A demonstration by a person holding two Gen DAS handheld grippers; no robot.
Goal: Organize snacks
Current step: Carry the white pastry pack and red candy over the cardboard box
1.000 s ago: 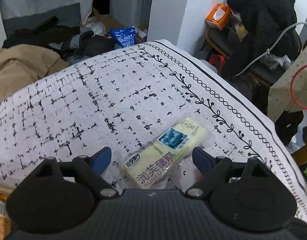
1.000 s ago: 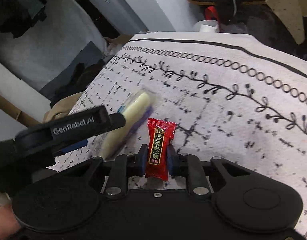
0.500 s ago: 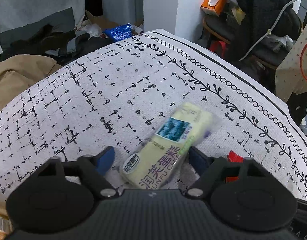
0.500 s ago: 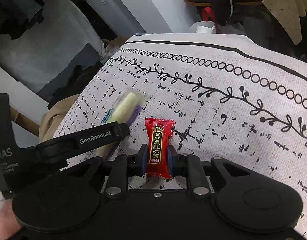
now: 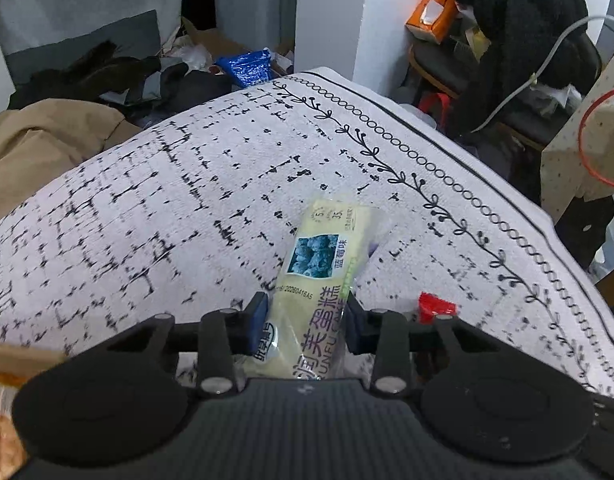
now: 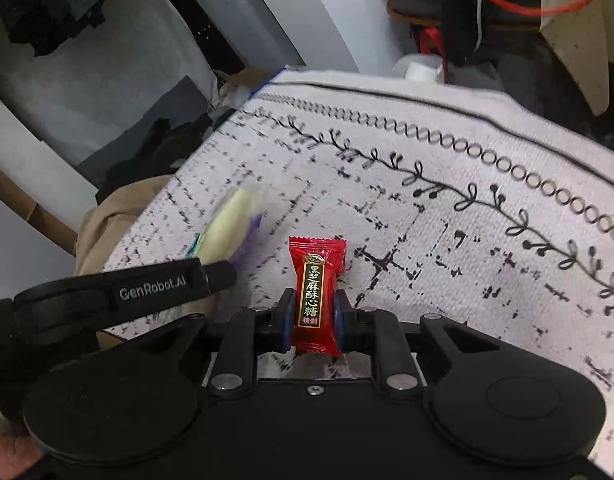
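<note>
A pale yellow cake pack with a blue picture lies lengthwise on the white patterned tablecloth. My left gripper is closing on its near half, and both blue pads touch the wrapper's sides. My right gripper is shut on a small red candy, held upright just above the cloth. The candy's top peeks out to the right of the left gripper. In the right wrist view the left gripper's black finger reaches across at the left, with the cake pack beyond it.
The cloth drops off at its bordered edge on the right. Beyond stand a chair with a black coat and an orange tissue box. A tan cloth and a blue bag lie past the far left side.
The left gripper's jaws have drawn in from wide apart to the sides of the cake pack, which now points straight ahead between them. The right gripper still holds the red candy.
</note>
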